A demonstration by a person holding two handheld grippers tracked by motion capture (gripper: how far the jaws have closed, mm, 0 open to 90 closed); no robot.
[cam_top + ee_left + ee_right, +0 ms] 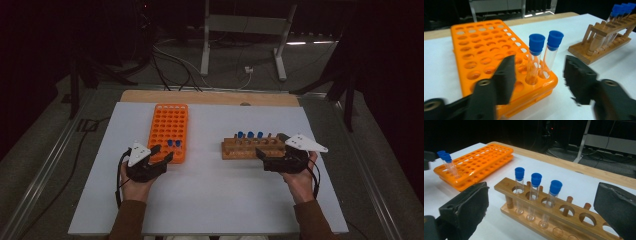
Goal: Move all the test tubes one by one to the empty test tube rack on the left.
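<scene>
Test tubes moving from the wooden rack to the orange rack: two across, three to go.

High view: the left gripper sits at the orange rack's near corner, beside two blue-capped tubes; the right gripper waits at the wooden rack. Left gripper view: the jaws stand apart with nothing between them, and both tubes are seated upright in the corner holes, so this placement looks finished. Right gripper view: the jaws are spread wide and empty before three capped tubes in the wooden rack, which appear left to transfer.
</scene>
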